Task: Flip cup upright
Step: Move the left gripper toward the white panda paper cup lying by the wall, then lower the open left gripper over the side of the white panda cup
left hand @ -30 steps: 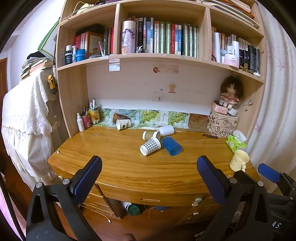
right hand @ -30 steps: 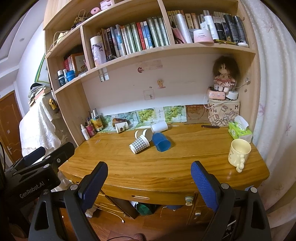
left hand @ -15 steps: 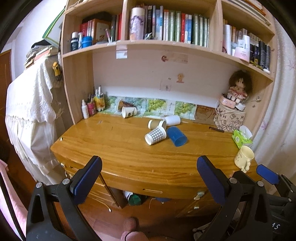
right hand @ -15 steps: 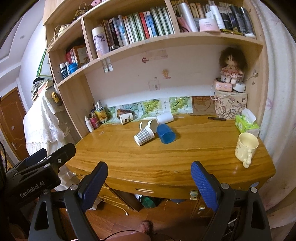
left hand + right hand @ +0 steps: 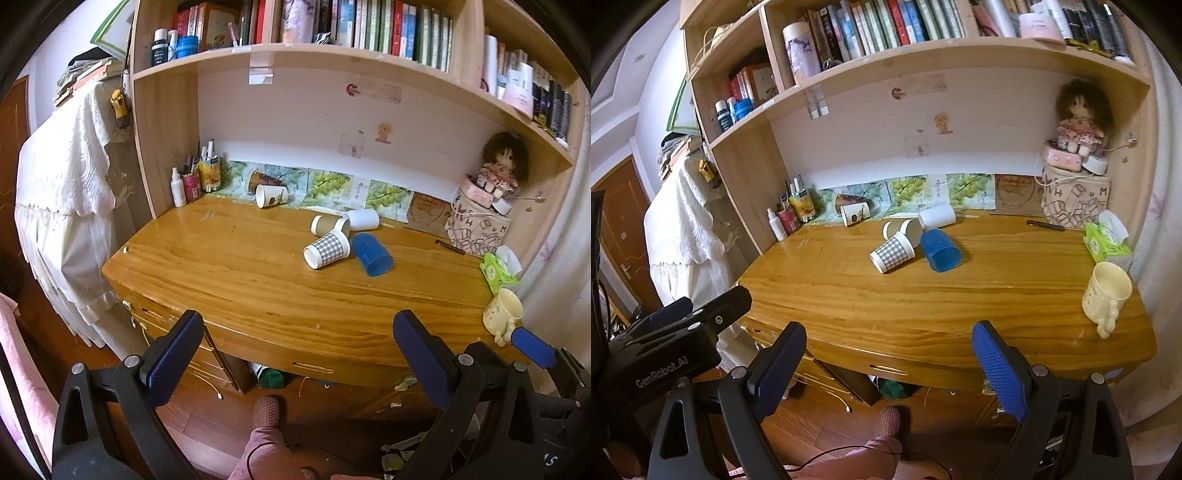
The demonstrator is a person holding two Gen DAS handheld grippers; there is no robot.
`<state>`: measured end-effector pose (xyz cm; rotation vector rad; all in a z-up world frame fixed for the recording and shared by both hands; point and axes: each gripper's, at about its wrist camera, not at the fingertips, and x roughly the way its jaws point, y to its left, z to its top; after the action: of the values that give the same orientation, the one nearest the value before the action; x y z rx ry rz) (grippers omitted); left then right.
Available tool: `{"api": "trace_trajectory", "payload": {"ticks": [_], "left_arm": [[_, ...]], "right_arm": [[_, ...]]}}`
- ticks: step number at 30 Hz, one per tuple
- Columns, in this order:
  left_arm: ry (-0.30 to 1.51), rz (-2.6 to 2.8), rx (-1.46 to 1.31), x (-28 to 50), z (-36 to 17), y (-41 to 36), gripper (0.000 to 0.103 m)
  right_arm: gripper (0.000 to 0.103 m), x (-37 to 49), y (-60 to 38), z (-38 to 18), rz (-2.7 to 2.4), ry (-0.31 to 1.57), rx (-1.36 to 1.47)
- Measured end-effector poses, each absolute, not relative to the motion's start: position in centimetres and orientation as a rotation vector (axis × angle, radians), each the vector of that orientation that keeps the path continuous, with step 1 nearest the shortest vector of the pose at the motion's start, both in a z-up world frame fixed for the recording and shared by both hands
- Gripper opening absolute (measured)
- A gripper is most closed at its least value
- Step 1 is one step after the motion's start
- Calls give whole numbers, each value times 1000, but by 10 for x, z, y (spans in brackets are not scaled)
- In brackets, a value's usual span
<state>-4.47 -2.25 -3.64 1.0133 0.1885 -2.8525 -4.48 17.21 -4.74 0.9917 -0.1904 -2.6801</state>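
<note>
step: approach, cups on bench (image 5: 258, 280) lie tipped | both jaws wide, empty | next: reach checked cup (image 5: 326, 249), grip, tilt upright

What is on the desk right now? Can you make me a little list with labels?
tipped cups: checked cup, blue cup, brown cup, white cup, two more by the back wall
upright: cream mug, right edge of desk
left gripper: open, holds nothing
right gripper: open, holds nothing
cups flipped upright: none yet
</note>
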Motion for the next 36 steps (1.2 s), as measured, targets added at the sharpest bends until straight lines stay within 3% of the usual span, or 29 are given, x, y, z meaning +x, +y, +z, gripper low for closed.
{"api": "trace_trajectory", "payload": {"ticks": [24,36], "left_arm": [[353,-2782,1195,-225,-54,-93,102],[562,-2726,1256,-338,-59,-143,102]], "right_arm": [[92,-224,94,-44,-2629,-81,1104],[92,-339,48,-35,-2657,-82,1153]]}}
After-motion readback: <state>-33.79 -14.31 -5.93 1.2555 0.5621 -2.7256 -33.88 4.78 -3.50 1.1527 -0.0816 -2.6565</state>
